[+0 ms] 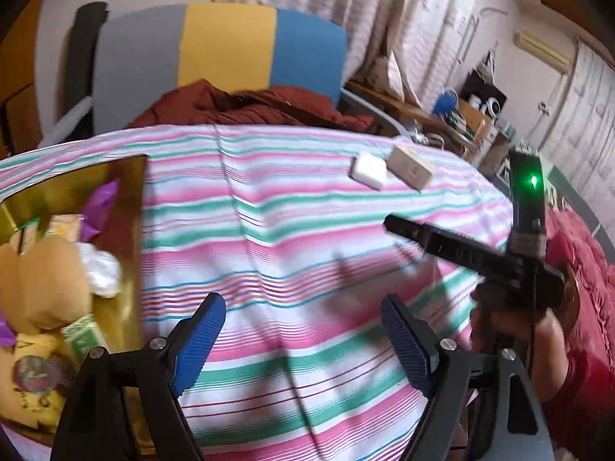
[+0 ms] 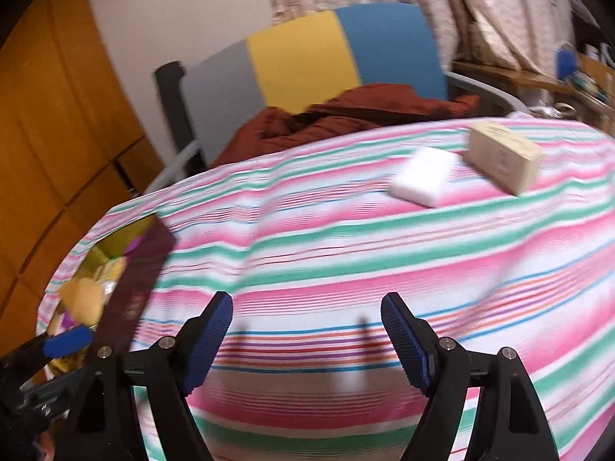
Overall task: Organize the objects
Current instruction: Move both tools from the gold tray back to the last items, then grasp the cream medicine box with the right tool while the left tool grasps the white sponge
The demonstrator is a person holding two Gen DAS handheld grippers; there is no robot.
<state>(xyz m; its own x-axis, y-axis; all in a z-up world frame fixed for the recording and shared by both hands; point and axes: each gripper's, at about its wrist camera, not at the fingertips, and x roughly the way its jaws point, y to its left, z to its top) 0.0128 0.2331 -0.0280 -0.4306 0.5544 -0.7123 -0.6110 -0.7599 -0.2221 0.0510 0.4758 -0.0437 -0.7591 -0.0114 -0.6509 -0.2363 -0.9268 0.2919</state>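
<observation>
Left wrist view: my left tongs (image 1: 303,340) gape wide, holding nothing above the striped cloth (image 1: 292,230); gold box (image 1: 136,230) lies to their left. Right wrist view: my right tongs (image 2: 307,340) gape empty too; white block (image 2: 423,176) and beige box (image 2: 501,155) lie ahead-right, touching.

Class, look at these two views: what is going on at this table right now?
A person holds two grippers over a striped tablecloth. Both the left gripper and the right gripper are open and empty. A gold box at the left already holds several items. A white block and a beige box lie side by side on the far right, not yet collected.
</observation>
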